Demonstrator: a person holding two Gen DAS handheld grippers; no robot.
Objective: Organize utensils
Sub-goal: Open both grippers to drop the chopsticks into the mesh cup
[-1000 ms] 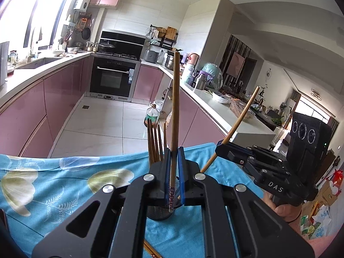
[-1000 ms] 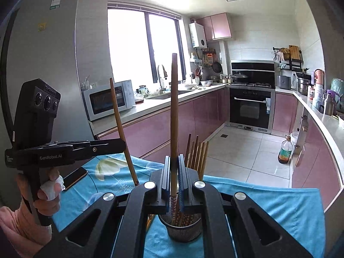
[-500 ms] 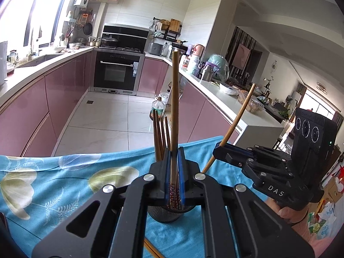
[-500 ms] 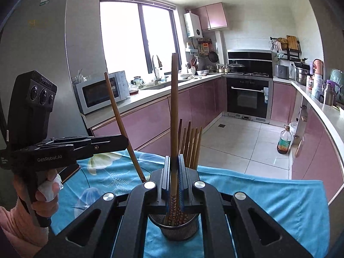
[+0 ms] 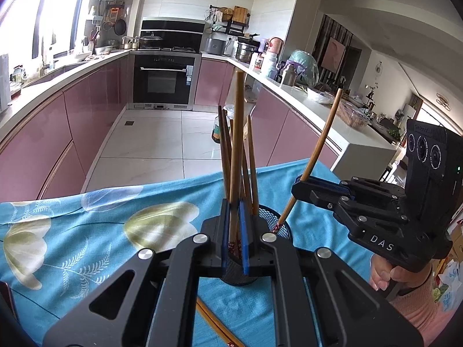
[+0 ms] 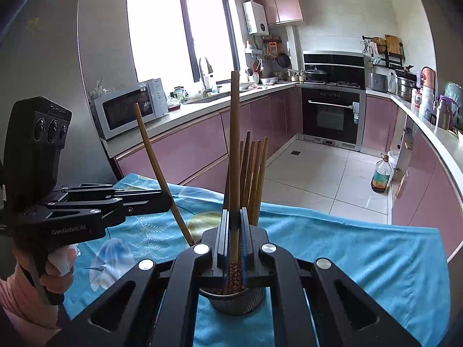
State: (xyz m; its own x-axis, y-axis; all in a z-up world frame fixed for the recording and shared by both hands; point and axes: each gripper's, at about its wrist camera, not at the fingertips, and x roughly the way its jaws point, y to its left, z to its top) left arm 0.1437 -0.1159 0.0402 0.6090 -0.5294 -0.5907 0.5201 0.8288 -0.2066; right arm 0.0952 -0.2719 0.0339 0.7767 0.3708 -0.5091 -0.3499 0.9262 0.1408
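Chopstick [image 5: 235,144] clamped upright between left gripper [image 5: 235,231] fingers, closed tight, patterned tip down inside mesh holder [image 5: 282,221] at lower centre. Second chopstick [image 6: 234,159] pinched likewise in right gripper [image 6: 233,241], tip over same holder [image 6: 254,303]. Several more chopsticks [image 6: 256,173] standing in holder. Loose chopstick [image 5: 214,322] flat on blue floral tablecloth [image 5: 86,231], bottom centre.

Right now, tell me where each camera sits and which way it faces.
Left wrist: on the left gripper, facing oven and lounge; shows the right gripper and hand.
Right wrist: on the right gripper, facing window and microwave; shows the left gripper and hand.
Shared: mesh holder of chopsticks, blue cloth, oven, and each gripper shut on one chopstick.
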